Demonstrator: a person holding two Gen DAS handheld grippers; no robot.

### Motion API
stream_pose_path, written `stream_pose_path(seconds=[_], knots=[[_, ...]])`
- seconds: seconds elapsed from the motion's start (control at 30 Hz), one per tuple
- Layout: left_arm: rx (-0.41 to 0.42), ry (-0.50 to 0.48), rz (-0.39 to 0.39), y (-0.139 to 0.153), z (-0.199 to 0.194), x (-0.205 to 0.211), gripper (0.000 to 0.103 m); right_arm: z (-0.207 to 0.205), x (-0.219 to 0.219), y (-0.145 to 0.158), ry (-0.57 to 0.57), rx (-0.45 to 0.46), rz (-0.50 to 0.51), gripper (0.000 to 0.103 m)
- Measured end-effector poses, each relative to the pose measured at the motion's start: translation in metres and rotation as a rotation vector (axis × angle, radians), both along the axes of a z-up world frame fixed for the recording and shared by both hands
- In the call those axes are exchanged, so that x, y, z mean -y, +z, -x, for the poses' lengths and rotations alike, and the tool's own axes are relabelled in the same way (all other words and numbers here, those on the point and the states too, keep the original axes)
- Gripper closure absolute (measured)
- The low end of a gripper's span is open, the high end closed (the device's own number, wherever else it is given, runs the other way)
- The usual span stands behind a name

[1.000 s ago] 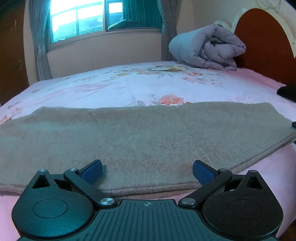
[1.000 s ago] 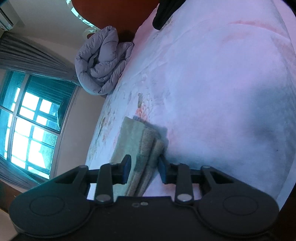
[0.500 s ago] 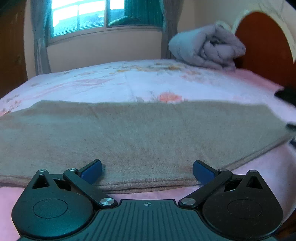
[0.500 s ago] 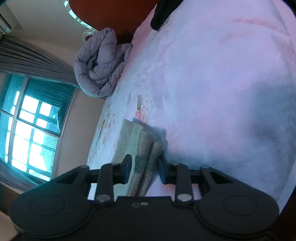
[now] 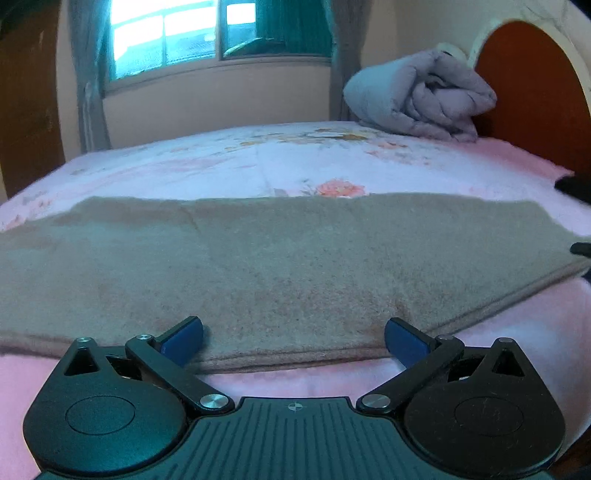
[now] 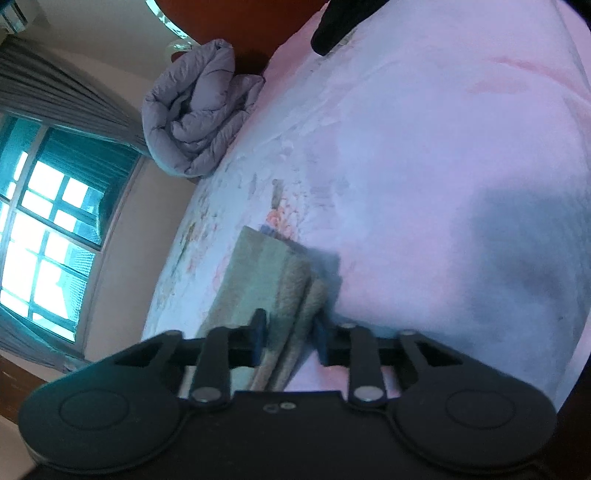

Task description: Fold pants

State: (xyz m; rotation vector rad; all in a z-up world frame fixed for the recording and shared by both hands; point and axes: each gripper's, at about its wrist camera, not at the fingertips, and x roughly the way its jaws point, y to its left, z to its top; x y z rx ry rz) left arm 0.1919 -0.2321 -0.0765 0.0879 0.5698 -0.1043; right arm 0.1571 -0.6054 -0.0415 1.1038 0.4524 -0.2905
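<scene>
The brown fleece pants lie folded lengthwise as a long flat strip across the pink floral bed. My left gripper is open wide, its blue fingertips at the strip's near edge, low over it. My right gripper, turned on its side, has its jaws narrowed around the layered end of the pants, which pass between the fingers. I cannot tell whether the pads press the cloth.
A rolled grey quilt lies by the dark red headboard. A black item lies on the bed near the headboard. A window with curtains is behind the bed. The pink sheet spreads to my right.
My left gripper has pulled back slightly toward the near edge of the pants. My right gripper's jaws have drawn a little closer around the pants' end.
</scene>
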Motion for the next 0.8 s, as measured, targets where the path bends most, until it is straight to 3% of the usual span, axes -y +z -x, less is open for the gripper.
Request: stream_pose_path(seconds=[0.13,0.23,0.4,0.53,0.63,0.77,0.8], knots=[[-0.008,-0.009,0.01,-0.001,-0.001,-0.003,0.0,-0.006,-0.007,0.012,0.034,-0.037,0.096,0.095],[-0.009,-0.04,0.07,0.01,0.0,-0.017,0.0,-0.012,-0.016,0.036,0.053,-0.021,0.167,0.096],[0.149,0.075,0.121,0.062,0.018,-0.111,0.0,-0.033,-0.079,0.109,0.185,0.072,0.384,0.096],[0.256,0.236,0.098,0.1,0.037,-0.223,0.0,-0.057,-0.178,0.152,0.349,0.15,0.546,0.096],[0.29,0.385,0.108,0.113,0.061,-0.308,0.0,-0.067,-0.263,0.162,0.48,0.184,0.662,0.096],[0.269,0.517,0.151,0.108,0.088,-0.375,0.0,-0.072,-0.371,0.138,0.677,0.192,0.761,0.095],[0.259,0.536,0.161,0.104,0.093,-0.386,0.0,-0.071,-0.402,0.122,0.747,0.189,0.782,0.088]])
